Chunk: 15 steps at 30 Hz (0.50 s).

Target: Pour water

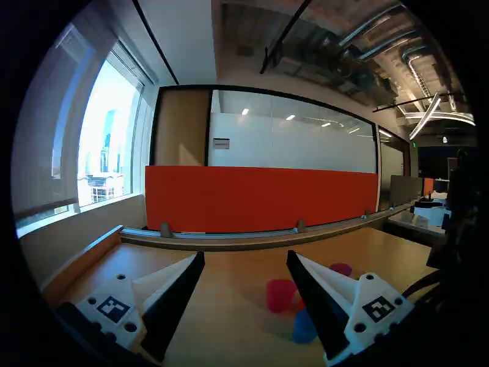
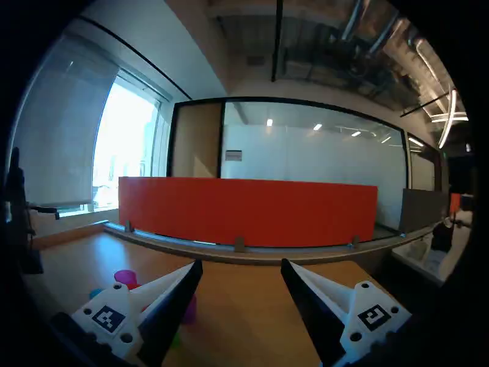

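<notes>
Red cup [image 1: 280,295] ahead of left tool [image 1: 245,252]

Desk [image 1: 235,306]: 3 cups rt of ctr: near cup [image 1: 301,328], mid cup [image 1: 280,295] behind, far cup [image 1: 340,269] beyond. Divider [image 1: 257,199] at back edge; window [image 1: 104,153] left.

A pale wooden desk top [image 1: 232,306] lies across the lower part of the left gripper view, ending at a metal rail [image 1: 244,234] that carries a long orange partition panel [image 1: 257,199] across the middle of the frame. Behind it stands a frosted glass wall [image 1: 293,140] in a dark frame, with a small sign [image 1: 221,144] on it and a wood-faced panel [image 1: 180,128] at its left. At the left edge a tall window [image 1: 104,153] lets in bright daylight, with city buildings beyond. In the upper right, exposed pipes [image 1: 379,37] run under the ceiling beside lit strip lights [image 1: 428,116]. In the right gripper view a pale roller blind [image 2: 67,140] hangs at the left of the frame
</notes>
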Motion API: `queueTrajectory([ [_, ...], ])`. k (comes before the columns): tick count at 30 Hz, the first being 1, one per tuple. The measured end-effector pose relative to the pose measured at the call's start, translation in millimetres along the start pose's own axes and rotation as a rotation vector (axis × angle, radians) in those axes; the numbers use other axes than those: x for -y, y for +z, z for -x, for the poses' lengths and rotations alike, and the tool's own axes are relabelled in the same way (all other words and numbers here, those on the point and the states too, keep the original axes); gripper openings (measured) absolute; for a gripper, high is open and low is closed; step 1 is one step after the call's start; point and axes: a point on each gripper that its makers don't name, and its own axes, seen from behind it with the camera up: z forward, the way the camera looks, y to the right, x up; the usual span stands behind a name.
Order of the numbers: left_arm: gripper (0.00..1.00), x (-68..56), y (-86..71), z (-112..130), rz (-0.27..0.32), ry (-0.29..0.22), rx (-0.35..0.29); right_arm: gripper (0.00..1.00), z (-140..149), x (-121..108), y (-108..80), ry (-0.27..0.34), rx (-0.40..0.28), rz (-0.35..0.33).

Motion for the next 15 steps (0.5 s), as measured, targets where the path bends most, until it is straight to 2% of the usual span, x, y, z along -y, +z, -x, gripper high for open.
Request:
queueTrajectory([
  [7,1.0,-15.3,3.5,-17,0.075,-0.032,0.003,0.99,-19,1,4.8,0.037,0.009,-0.04],
  [15,1.0,-22.1,7.8,-16,0.121,-0.039,0.031,0.99,-19,20,3.9,0.03,0.037,-0.165],
])
